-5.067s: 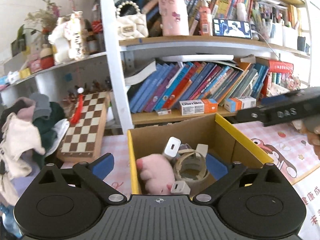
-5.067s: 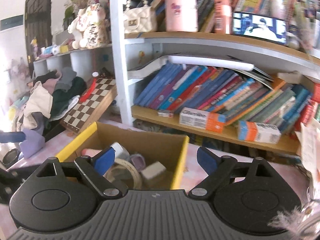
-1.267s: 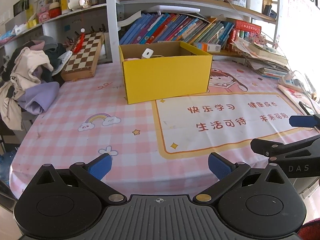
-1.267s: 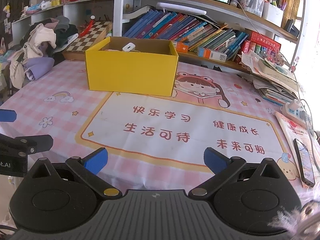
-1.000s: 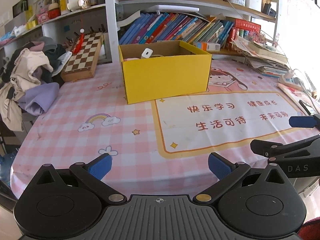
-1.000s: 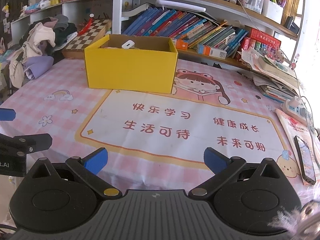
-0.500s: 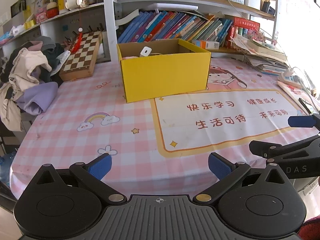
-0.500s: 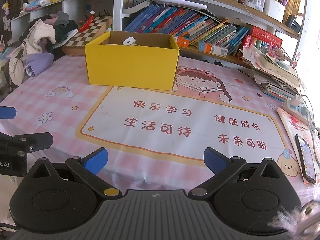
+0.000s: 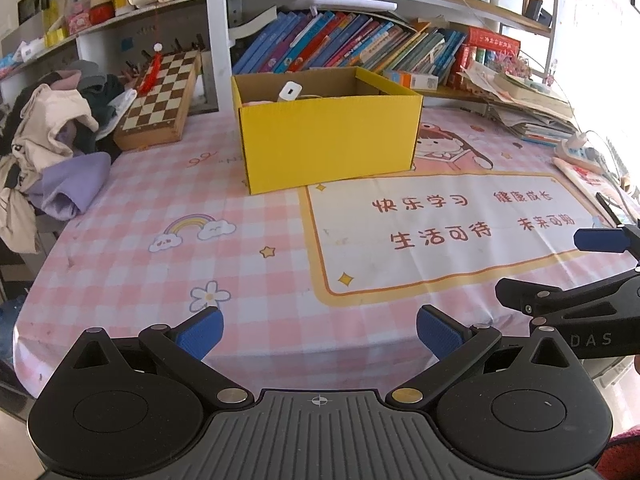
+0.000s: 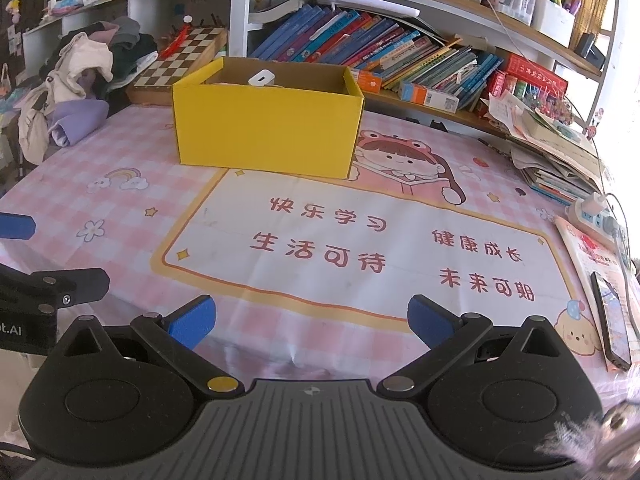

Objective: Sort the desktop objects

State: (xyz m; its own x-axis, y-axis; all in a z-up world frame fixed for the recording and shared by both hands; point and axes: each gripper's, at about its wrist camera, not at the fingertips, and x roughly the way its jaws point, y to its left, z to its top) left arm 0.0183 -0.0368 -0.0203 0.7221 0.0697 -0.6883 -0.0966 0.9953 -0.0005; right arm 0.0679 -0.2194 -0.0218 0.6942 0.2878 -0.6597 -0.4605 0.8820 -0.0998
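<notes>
Both the left tongs (image 9: 319,332) and right tongs (image 10: 311,317) gape wide and empty above the bench's (image 9: 120,256) near edge, touching nothing.

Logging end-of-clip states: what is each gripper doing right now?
Left gripper: open, holding nothing, above the near table edge.
Right gripper: open, holding nothing, above the near table edge.

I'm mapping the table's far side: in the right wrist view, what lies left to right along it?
Pile of clothes → chessboard → yellow box → stack of papers and books → power strip.
</notes>
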